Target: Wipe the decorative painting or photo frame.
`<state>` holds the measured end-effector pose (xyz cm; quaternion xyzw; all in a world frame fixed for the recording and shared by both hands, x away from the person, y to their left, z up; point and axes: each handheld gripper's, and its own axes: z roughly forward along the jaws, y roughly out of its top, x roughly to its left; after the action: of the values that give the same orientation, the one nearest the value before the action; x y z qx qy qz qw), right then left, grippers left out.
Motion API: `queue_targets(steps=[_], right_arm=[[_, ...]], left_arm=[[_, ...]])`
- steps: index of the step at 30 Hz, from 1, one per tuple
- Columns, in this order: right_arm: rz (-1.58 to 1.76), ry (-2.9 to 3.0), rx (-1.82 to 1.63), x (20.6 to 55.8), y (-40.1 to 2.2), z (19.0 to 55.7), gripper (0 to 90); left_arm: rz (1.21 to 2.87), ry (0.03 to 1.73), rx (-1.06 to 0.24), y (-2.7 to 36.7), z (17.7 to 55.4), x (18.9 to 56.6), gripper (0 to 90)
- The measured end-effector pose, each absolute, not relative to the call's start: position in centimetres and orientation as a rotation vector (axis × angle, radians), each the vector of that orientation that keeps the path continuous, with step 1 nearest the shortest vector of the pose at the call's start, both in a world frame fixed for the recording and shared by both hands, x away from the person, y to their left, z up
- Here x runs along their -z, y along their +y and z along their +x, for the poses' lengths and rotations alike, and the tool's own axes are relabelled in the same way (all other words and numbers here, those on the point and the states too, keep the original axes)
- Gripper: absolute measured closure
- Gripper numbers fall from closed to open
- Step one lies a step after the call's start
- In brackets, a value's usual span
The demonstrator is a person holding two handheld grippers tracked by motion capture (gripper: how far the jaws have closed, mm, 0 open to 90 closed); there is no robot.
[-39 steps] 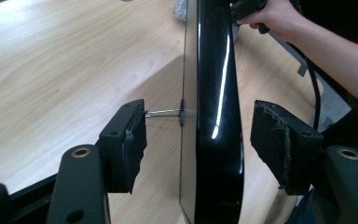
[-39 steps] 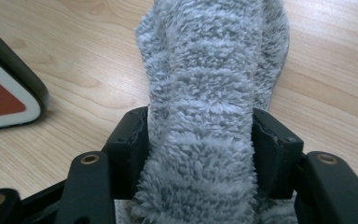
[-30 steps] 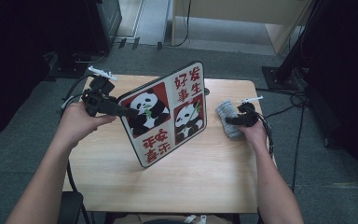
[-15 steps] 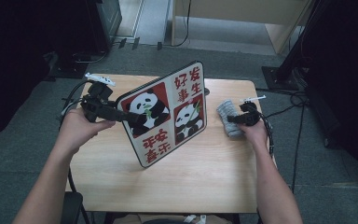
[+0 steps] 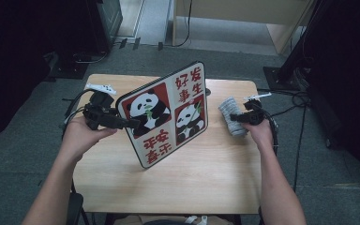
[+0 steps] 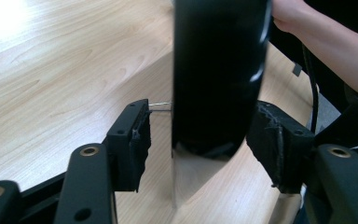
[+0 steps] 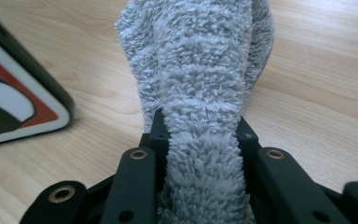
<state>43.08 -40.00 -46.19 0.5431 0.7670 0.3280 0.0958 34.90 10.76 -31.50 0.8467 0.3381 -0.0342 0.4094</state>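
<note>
- Now right gripper (image 7: 200,135): jaws clamped tight on the grey fluffy cloth (image 7: 200,70), which bunches upward past the tips.
- Left gripper (image 6: 205,140): jaws have just been closing but stand wide, panda board (image 5: 166,112) edge between them, pads not pressing yet.
- Board stands tilted on the table (image 5: 178,183), between both grippers, cloth just right of it.
- Probably wiping comes next: grip the board edge squarely first so it can't tip.
- Count: one board, one cloth, two grippers.
</note>
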Motion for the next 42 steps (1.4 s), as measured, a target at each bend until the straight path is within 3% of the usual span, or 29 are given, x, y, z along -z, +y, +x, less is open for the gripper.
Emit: queue_targets(steps=[12, 42], right_arm=[[1.513, 2.309, -0.993, 43.5, -38.6, 41.7, 69.8], [1.350, 2.397, -1.060, 39.8, -35.6, 40.0, 69.4]], left_arm=[[2.085, 0.848, 0.049, 11.4, 34.1, 32.6, 47.2], [2.026, 0.845, 0.075, 11.6, 34.0, 34.9, 77.2]])
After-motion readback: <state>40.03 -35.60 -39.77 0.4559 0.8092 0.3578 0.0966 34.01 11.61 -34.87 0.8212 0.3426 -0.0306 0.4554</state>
